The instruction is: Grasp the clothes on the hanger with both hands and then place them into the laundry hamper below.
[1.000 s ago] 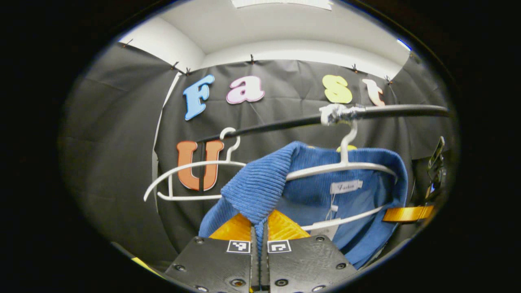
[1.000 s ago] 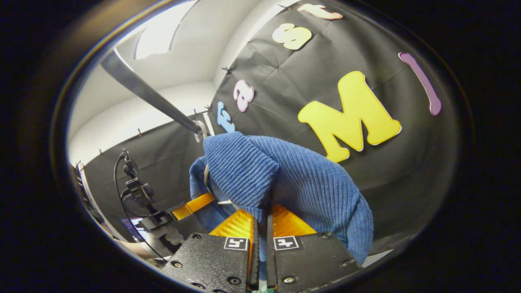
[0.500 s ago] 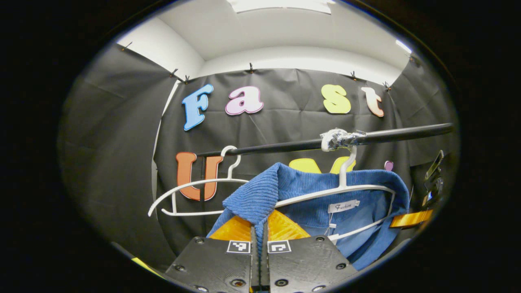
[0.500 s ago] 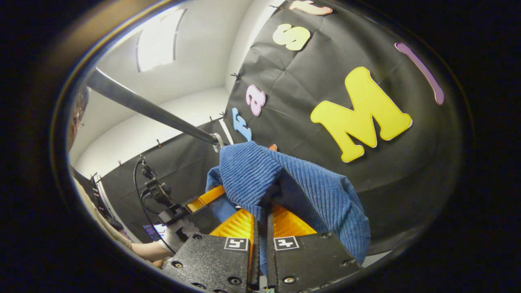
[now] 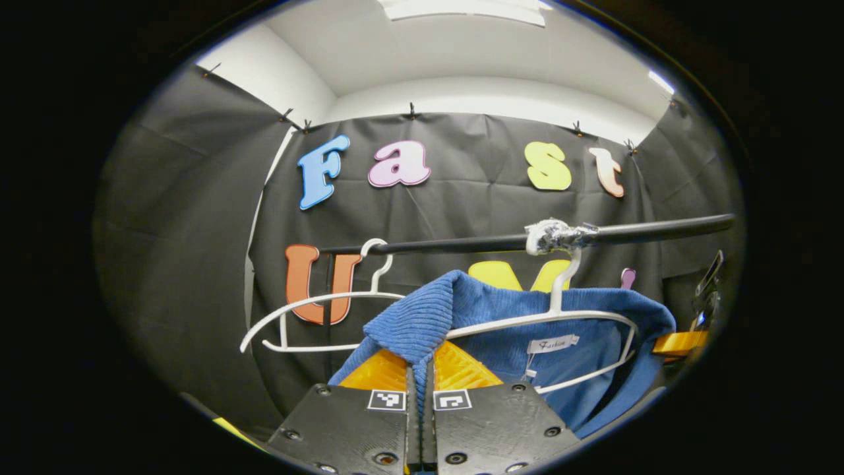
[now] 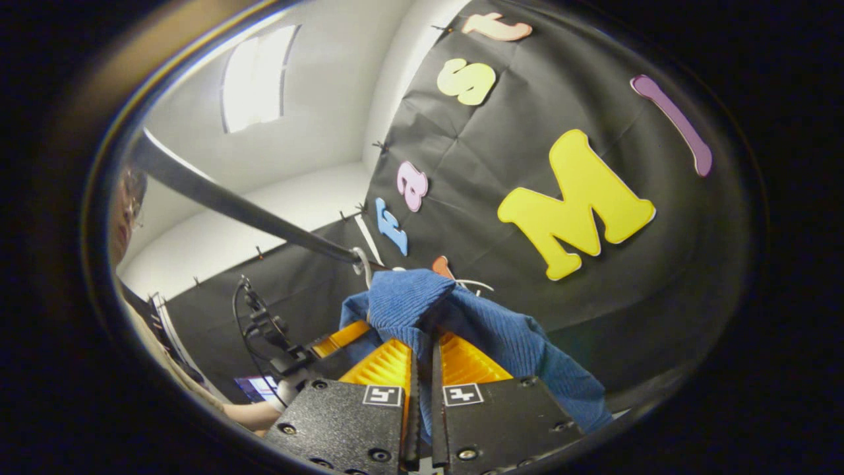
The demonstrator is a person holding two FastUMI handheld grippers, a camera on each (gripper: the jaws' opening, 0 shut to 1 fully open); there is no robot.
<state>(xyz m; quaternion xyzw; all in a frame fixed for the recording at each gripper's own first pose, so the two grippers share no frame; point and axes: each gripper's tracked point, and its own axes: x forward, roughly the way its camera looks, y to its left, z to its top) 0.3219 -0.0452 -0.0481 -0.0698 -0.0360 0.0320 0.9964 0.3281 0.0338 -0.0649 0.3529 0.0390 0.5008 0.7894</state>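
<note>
Left gripper (image 5: 420,386) clamped on left shoulder fold of blue top (image 5: 501,323); right gripper (image 6: 422,386) clamped on another fold (image 6: 409,303). Top draped over white hanger (image 5: 560,316), hanging from rail (image 5: 646,231); empty hanger (image 5: 316,310) to left. Step in hand, as judged: free top from hanger. Keep both pinches firm, lift shoulders clear of hanger ends evenly, avoid dragging hook along rail. Hamper below.

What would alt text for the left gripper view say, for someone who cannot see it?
The left gripper is clamped on a fold of a blue ribbed garment that hangs on a white hanger from a dark rail. A second, bare white hanger hangs on the rail to its left, against a black cloth wall.
</note>
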